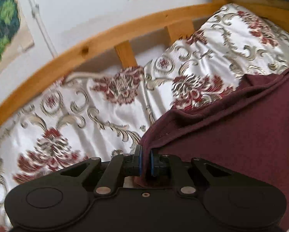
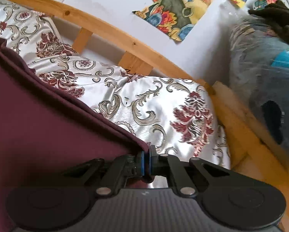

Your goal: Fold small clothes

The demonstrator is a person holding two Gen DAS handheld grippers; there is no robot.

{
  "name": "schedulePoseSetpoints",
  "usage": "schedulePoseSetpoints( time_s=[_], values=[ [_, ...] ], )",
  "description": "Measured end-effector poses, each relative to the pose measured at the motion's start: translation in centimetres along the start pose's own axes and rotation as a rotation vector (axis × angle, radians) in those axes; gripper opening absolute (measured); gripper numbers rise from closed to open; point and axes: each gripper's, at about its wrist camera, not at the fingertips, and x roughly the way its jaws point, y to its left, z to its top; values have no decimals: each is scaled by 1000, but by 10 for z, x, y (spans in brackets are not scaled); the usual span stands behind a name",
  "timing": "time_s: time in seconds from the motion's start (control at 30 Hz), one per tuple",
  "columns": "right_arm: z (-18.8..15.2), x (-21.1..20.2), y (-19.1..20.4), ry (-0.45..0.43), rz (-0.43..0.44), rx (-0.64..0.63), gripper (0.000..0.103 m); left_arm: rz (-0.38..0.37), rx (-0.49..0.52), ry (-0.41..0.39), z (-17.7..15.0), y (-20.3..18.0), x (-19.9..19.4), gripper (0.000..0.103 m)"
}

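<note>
A maroon garment [image 1: 241, 135] lies over a bed with a white floral cover [image 1: 76, 116]. My left gripper [image 1: 145, 152] is shut on the garment's left corner, the cloth pinched between its blue pads. In the right wrist view the same maroon garment [image 2: 47, 119] fills the left side, and my right gripper [image 2: 147, 152] is shut on its right corner. The cloth is stretched between the two grippers, with a folded edge running away toward the bed's far side.
A wooden bed rail [image 1: 105, 36] runs along the far side against a white wall with colourful pictures [image 2: 175, 13]. In the right wrist view a wooden footboard [image 2: 241, 119] stands at right, with a plastic-wrapped bundle [image 2: 264, 77] beyond it.
</note>
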Motion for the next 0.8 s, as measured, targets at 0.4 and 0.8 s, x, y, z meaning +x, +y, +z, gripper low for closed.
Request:
schedulePoseSetpoints(
  time_s=[0.4,0.8],
  values=[
    [-8,48,17,73,6,1,12,-51,-148,32,-3,24,43,45],
    [-20,50,-9,116,4,128,67,-119,-330,-21,-9,67,24,101]
  ],
)
